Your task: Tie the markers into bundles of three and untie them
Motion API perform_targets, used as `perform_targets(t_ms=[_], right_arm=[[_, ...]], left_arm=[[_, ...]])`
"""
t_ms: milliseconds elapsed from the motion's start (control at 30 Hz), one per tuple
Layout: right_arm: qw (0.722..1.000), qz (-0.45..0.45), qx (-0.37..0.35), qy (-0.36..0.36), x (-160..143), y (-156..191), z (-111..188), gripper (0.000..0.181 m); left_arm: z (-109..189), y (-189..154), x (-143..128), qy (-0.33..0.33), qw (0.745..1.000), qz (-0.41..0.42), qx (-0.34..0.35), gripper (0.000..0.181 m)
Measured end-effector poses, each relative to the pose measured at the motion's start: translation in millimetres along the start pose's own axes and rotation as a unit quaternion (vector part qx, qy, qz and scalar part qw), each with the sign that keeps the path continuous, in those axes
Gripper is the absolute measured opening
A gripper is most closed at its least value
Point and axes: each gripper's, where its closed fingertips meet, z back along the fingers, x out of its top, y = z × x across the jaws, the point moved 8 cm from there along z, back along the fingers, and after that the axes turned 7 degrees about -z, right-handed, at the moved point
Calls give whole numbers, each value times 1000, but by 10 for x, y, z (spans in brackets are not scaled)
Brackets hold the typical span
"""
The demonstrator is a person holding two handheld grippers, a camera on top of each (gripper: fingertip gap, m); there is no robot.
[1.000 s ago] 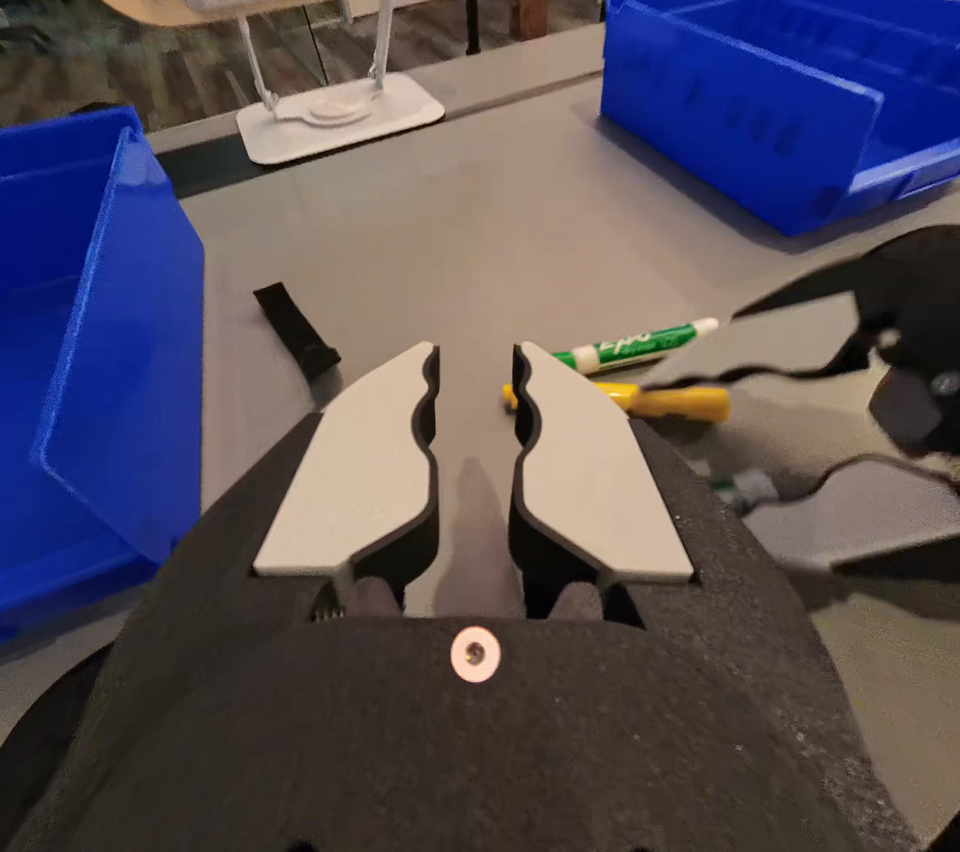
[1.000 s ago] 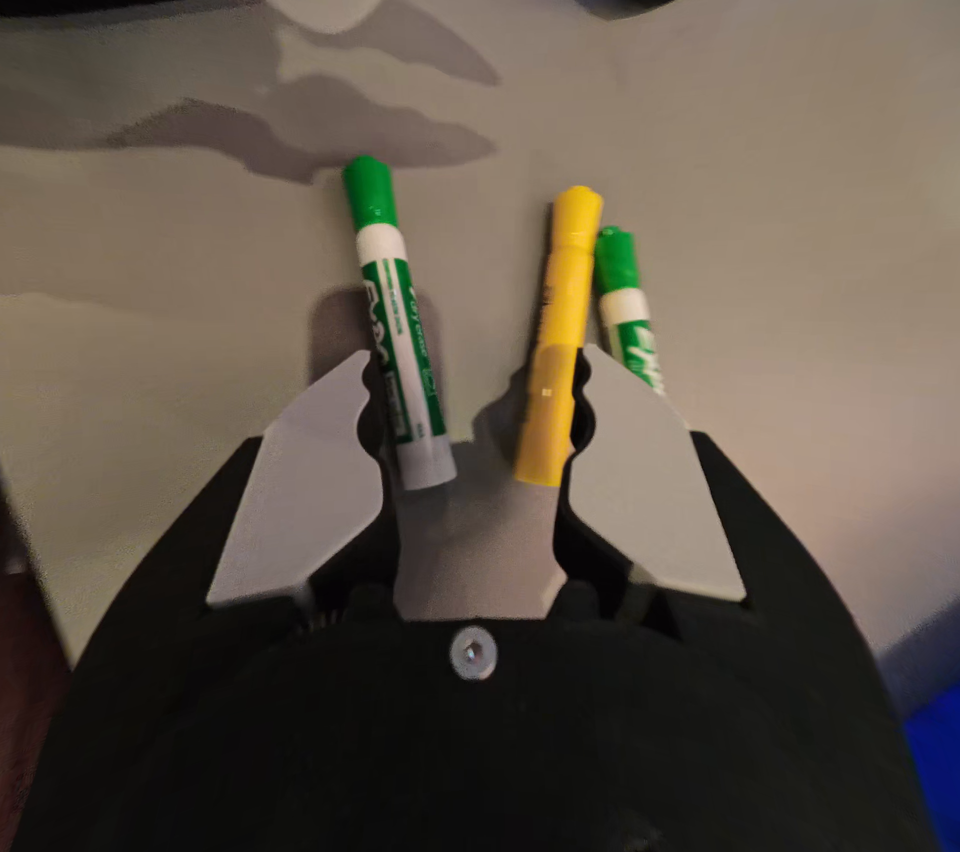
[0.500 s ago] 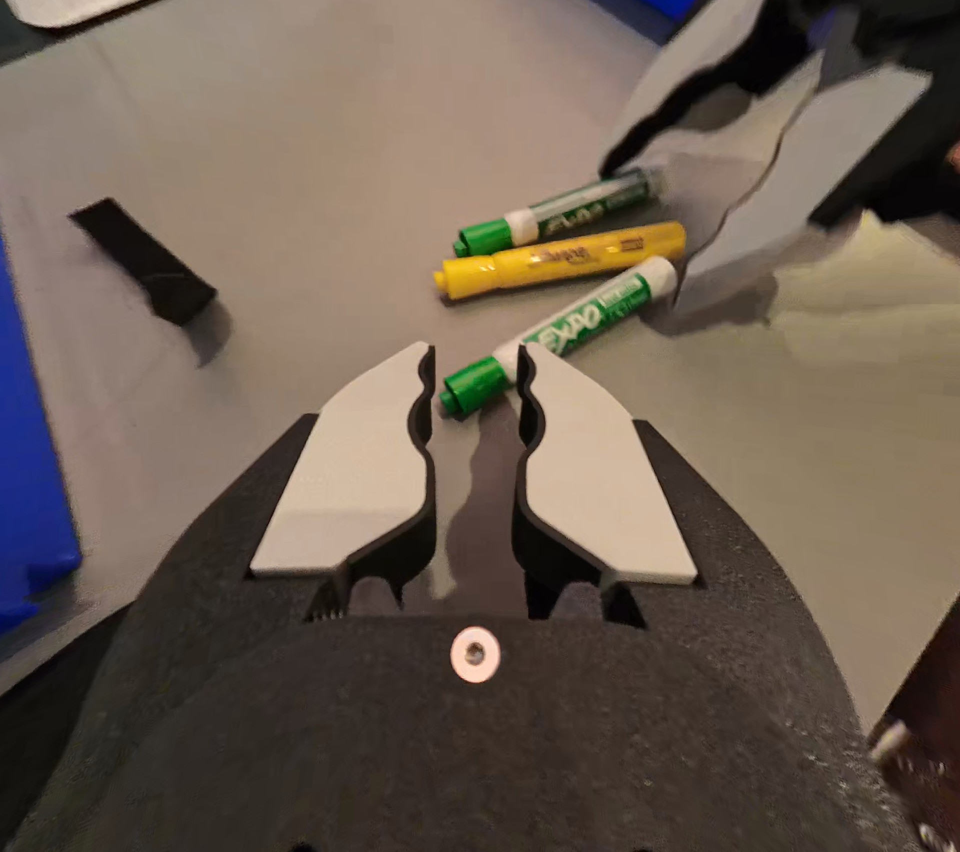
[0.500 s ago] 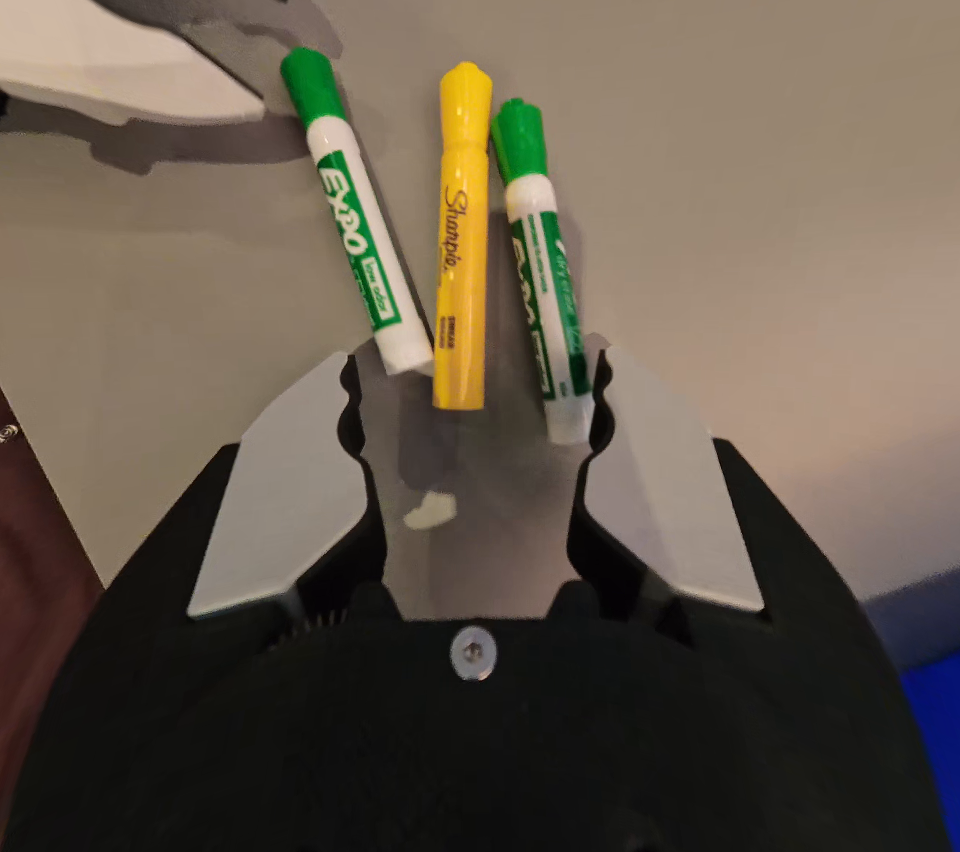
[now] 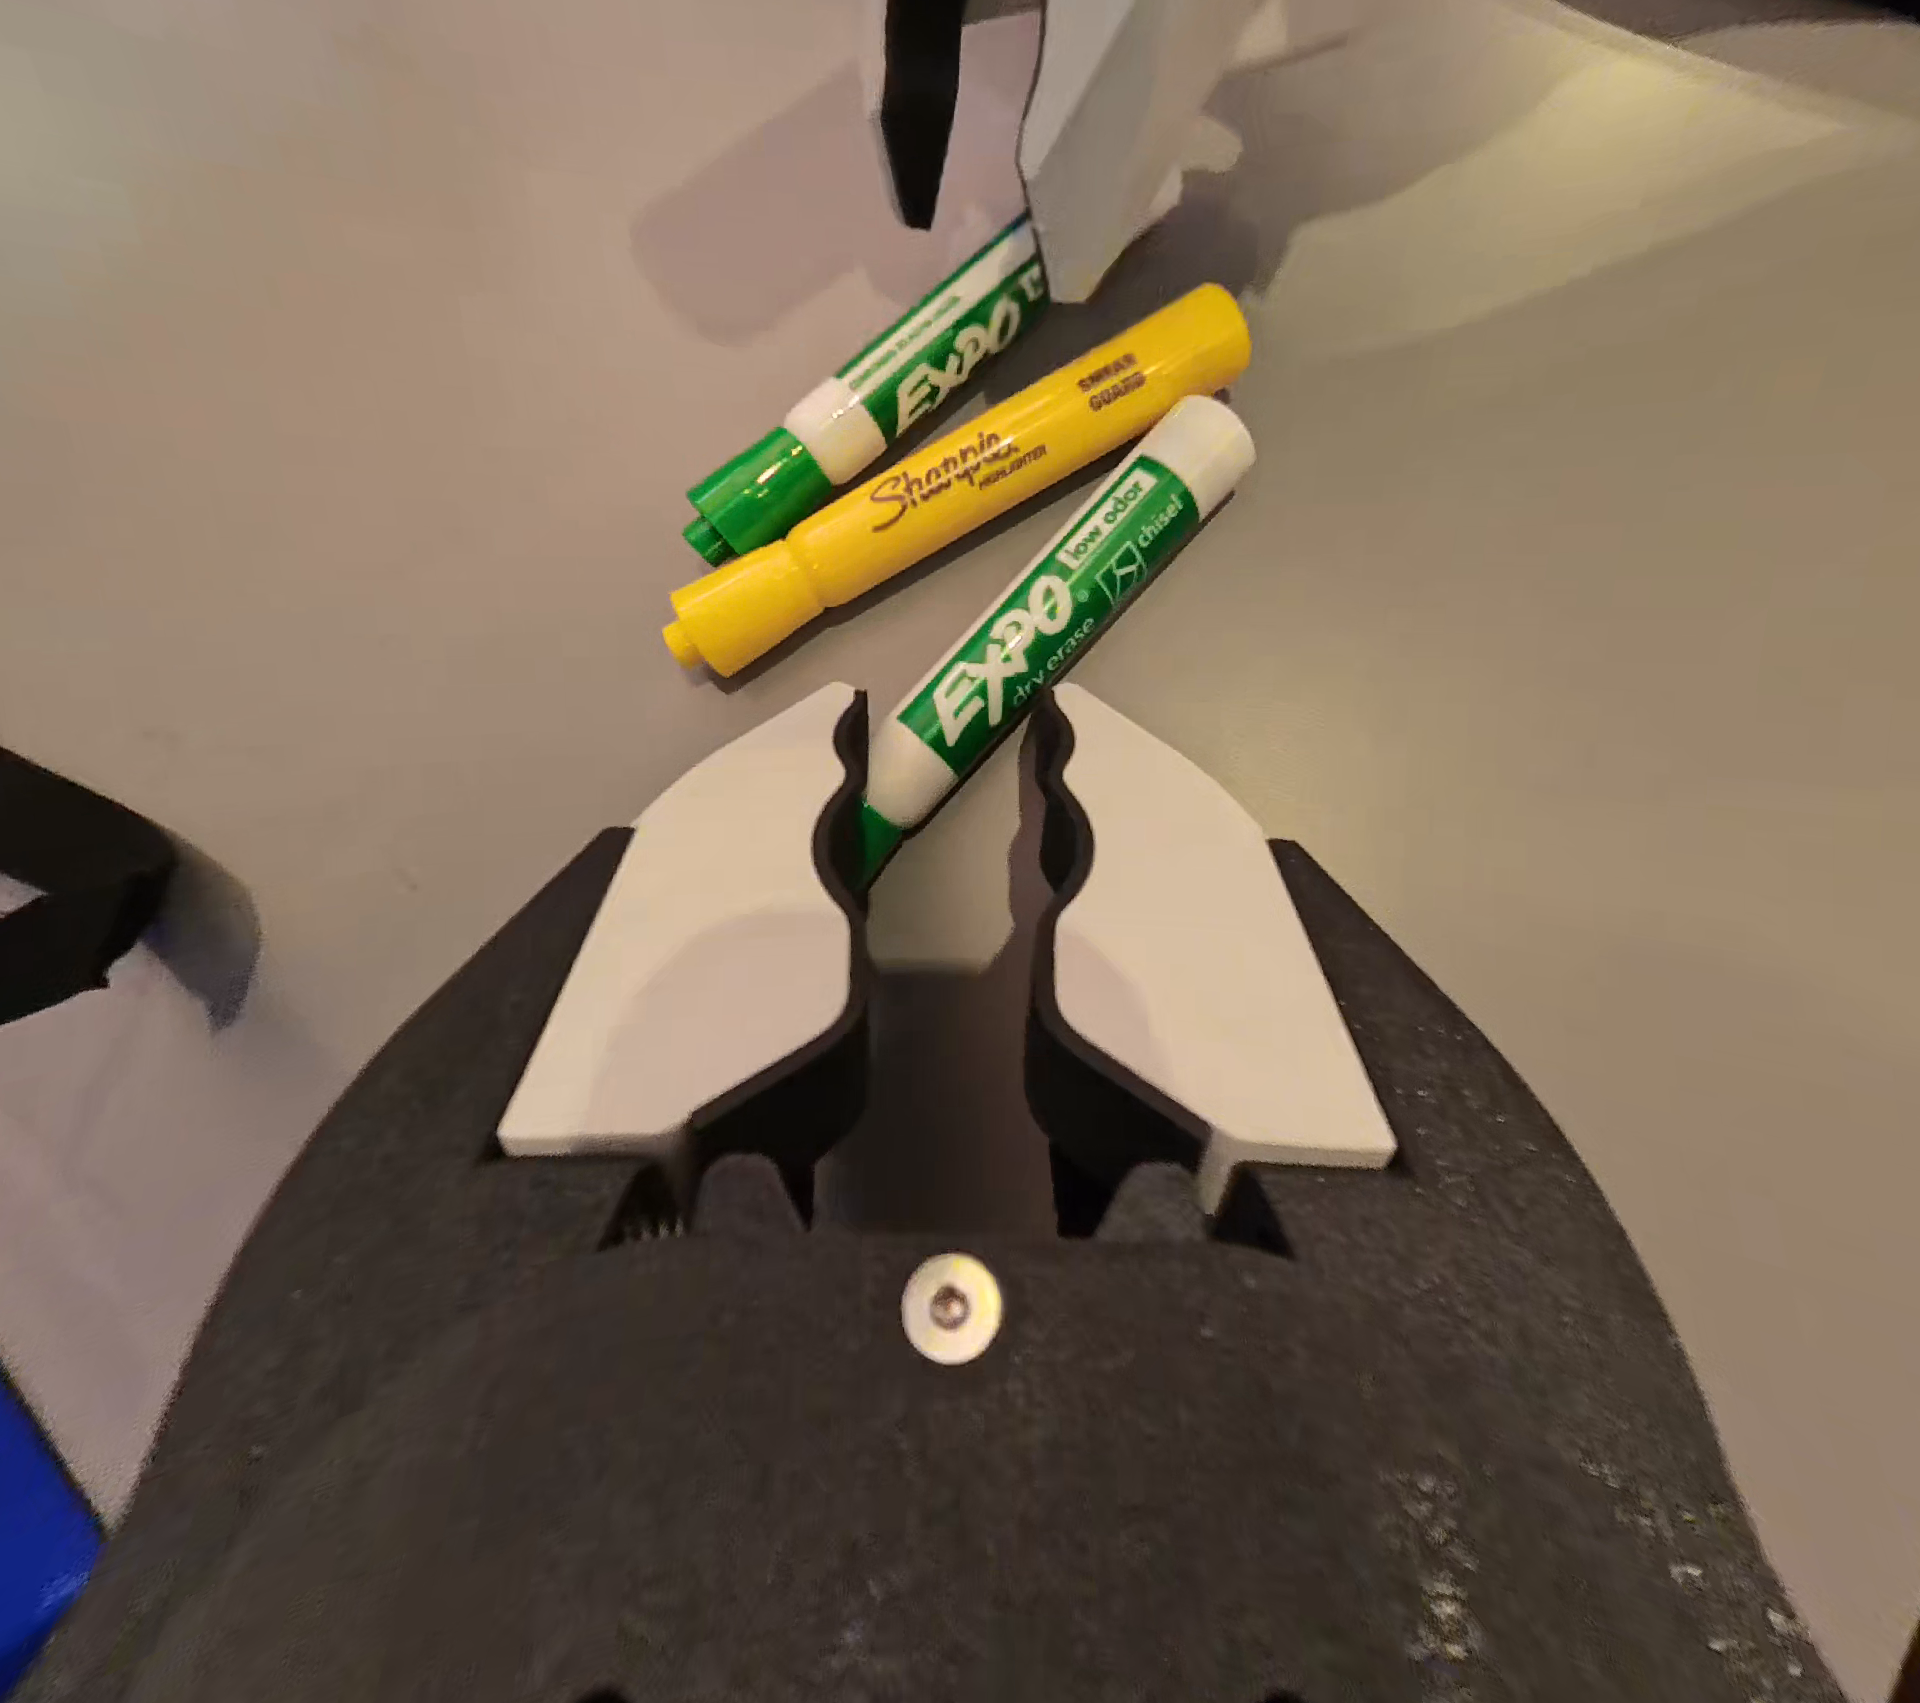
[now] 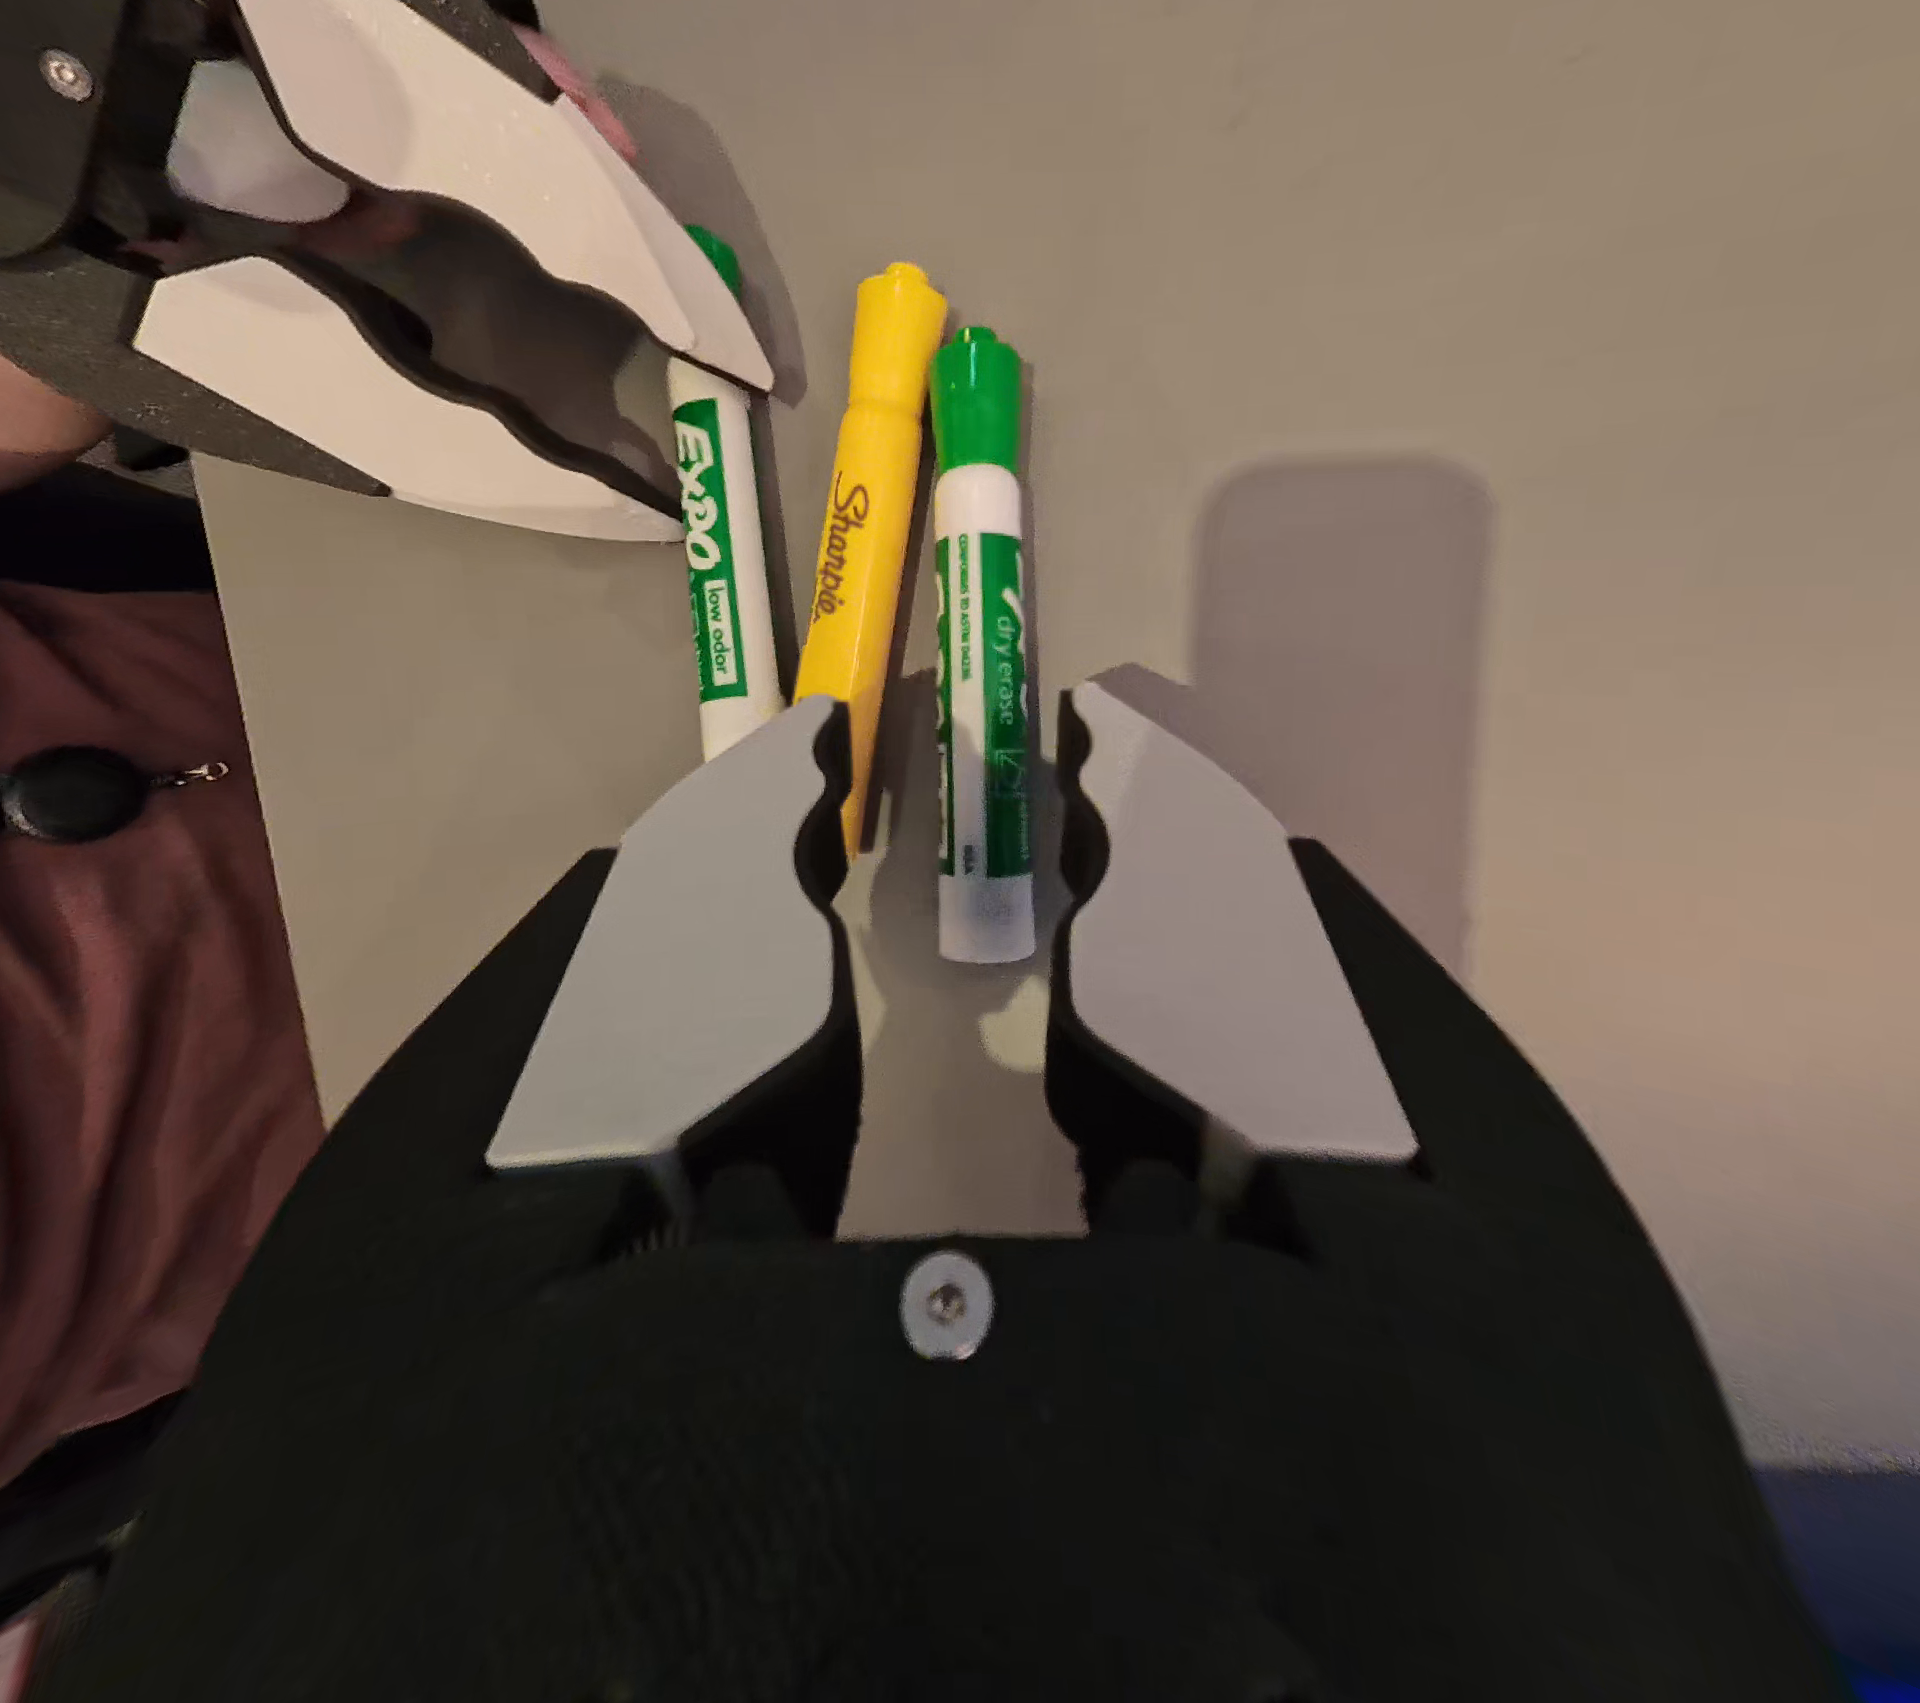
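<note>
Three markers lie loose and fanned on the grey bench [image 5: 416, 199]. The left gripper [image 5: 948, 708] is open astride the near green marker [image 5: 1049, 614]; the right gripper [image 6: 954, 703] is open around the far green marker [image 6: 982, 614], yellow highlighter [image 6: 868, 510] between. Squeezing off-centre could roll them apart. Only the left view shows the black strap [image 5: 73, 884].

Green marker [image 5: 1023, 645] between open gripper [image 5: 945, 703]
</note>
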Motion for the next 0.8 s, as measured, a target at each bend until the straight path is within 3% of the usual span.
perform_targets(t_ms=[133,400,600,800], right_arm=[[999,3,20,46,10,-54,-114,20],[998,28,16,61,101,-116,-165,21],[998,21,32,56,91,-156,-168,27],[999,13,34,34,96,-186,-140,33]], left_arm=[[-34,47,24,4,1000,-8,-3,30],[-200,70,192,14,997,-74,26,34],[-193,114,257,34,994,-88,46,60],[-146,137,297,136,953,-241,127,60]])
